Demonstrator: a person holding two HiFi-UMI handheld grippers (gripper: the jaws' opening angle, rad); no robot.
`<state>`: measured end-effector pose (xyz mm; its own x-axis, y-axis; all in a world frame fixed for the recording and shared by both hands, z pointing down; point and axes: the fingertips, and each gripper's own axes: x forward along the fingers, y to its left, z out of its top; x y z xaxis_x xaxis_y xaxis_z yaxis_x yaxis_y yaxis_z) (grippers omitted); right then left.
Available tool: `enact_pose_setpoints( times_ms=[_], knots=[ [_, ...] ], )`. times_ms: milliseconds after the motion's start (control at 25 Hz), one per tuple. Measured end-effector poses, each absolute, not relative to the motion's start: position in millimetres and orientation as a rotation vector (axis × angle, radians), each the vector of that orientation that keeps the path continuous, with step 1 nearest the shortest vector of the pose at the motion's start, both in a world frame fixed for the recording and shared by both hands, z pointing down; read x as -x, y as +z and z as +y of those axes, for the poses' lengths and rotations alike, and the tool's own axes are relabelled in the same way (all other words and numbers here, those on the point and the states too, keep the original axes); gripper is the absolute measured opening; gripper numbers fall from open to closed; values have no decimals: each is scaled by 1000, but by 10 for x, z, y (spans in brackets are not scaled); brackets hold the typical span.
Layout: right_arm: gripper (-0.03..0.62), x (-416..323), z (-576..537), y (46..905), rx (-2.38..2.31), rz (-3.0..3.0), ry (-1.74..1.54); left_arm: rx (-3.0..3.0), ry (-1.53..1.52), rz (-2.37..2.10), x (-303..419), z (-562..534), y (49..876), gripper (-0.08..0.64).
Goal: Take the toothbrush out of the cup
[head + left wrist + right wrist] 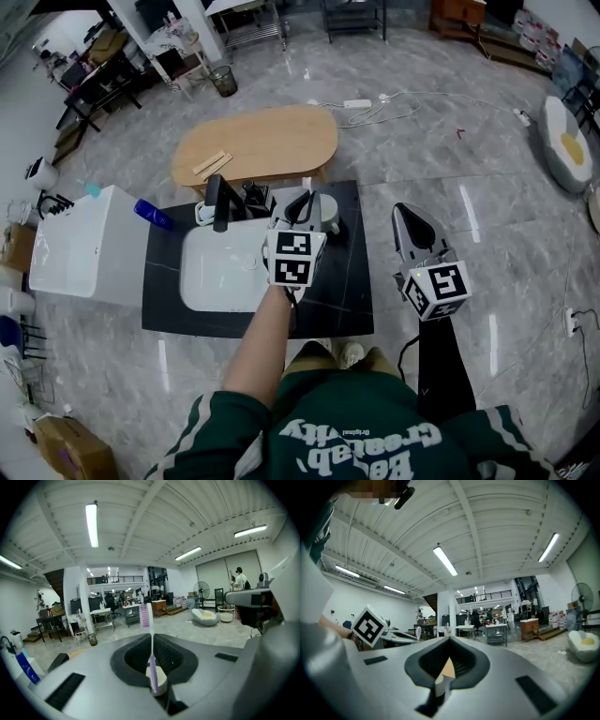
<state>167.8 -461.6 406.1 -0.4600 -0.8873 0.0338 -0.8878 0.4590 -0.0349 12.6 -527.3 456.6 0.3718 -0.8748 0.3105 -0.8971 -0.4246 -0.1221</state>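
Observation:
A purple toothbrush [151,658] stands upright between the jaws of my left gripper [151,638], its bristled head [145,615] above the tips. The left gripper is shut on its handle. In the head view the left gripper [302,201] hangs over the black counter [349,281], just right of the white basin [220,272]. A pale round thing [331,225] beside its tips may be the cup; I cannot tell for sure. My right gripper [405,210] is off the counter's right edge, above the floor. Its jaws [449,641] meet with nothing between them.
A black tap [220,201] stands behind the basin. A white unit [84,248] with a blue bottle [153,214] adjoins the counter's left. An oval wooden table [258,141] lies beyond it. A cable and power strip [361,104] trail on the marble floor.

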Motion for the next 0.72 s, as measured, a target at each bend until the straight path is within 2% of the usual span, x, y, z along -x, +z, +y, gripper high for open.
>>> enact_pose_setpoints(
  times_ms=[720],
  knots=[
    [3,-1435,-4184,3688,-1598,-2715,-63,-2561,194,-1765,314,-4364,3661,14]
  ],
)
